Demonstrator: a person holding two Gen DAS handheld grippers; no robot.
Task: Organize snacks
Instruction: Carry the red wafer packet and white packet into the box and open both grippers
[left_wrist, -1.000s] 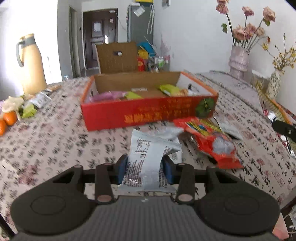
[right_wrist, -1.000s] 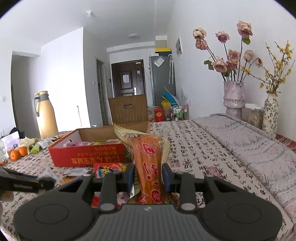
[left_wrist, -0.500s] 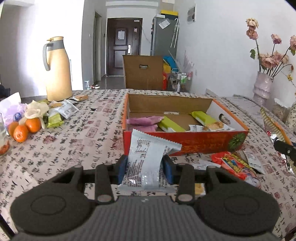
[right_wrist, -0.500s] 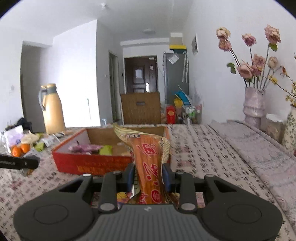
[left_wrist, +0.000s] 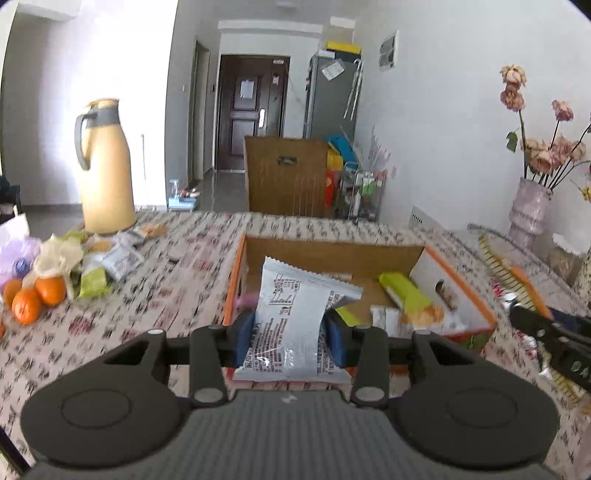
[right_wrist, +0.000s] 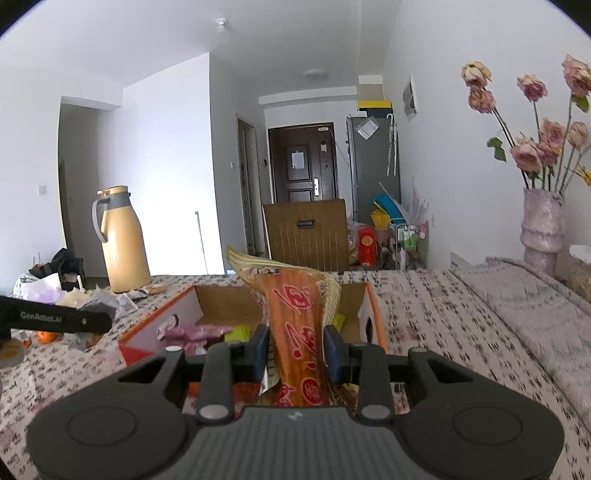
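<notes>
Left wrist: left gripper (left_wrist: 290, 334) clamping silver packet (left_wrist: 295, 317); right gripper (right_wrist: 294, 350) apparently pinching orange packet (right_wrist: 297, 332).

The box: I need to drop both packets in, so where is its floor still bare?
Cardboard box: bare floor shows along the back wall, behind the green bar. Its near half is crowded: purple packets at left, green bar and biscuits at right. The silver packet hides the middle.

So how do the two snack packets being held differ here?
The silver packet in the left gripper is wide and grey-white with small printed text; the orange packet in the right gripper is narrower, with big red characters and a yellowish edge. Both stand upright, pinched between closed jaws, in front of the open red box.
</notes>
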